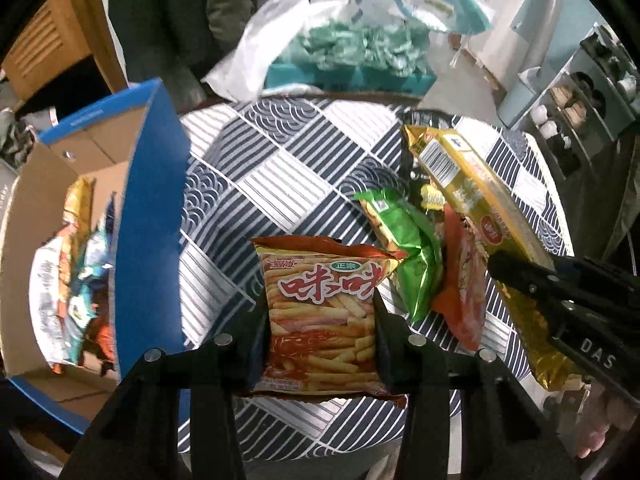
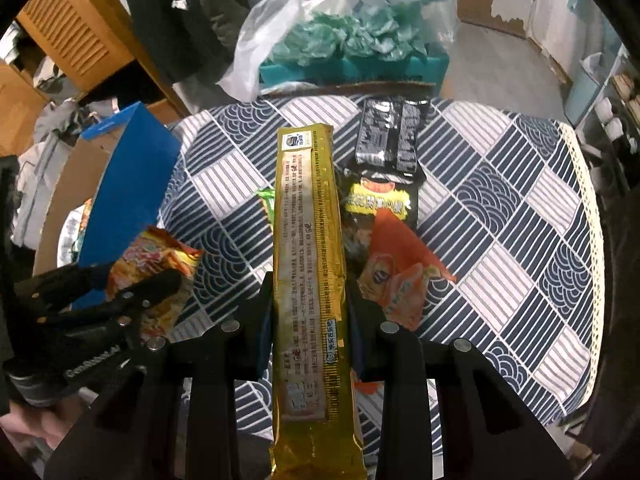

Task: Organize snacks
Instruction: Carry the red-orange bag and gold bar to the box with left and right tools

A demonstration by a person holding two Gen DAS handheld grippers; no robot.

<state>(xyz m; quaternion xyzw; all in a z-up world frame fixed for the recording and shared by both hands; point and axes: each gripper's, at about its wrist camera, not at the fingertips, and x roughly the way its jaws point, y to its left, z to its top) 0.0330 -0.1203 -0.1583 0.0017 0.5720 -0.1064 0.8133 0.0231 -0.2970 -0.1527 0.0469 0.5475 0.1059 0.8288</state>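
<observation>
Gold packet (image 2: 310, 280) bottom cut off, box (image 1: 156, 184) contents partly hidden, shelf items (image 1: 576, 108) too small

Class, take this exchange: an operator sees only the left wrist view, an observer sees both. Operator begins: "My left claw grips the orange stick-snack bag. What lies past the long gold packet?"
Observer: A black packet lies flat on the tablecloth, beyond the long gold packet.
Operator: Which face of the gold packet does the other camera see?
Observer: Its printed back seam, running lengthwise between the right claw pads.
Operator: Anything beside it?
Observer: An orange bag, to its right on the cloth.
</observation>
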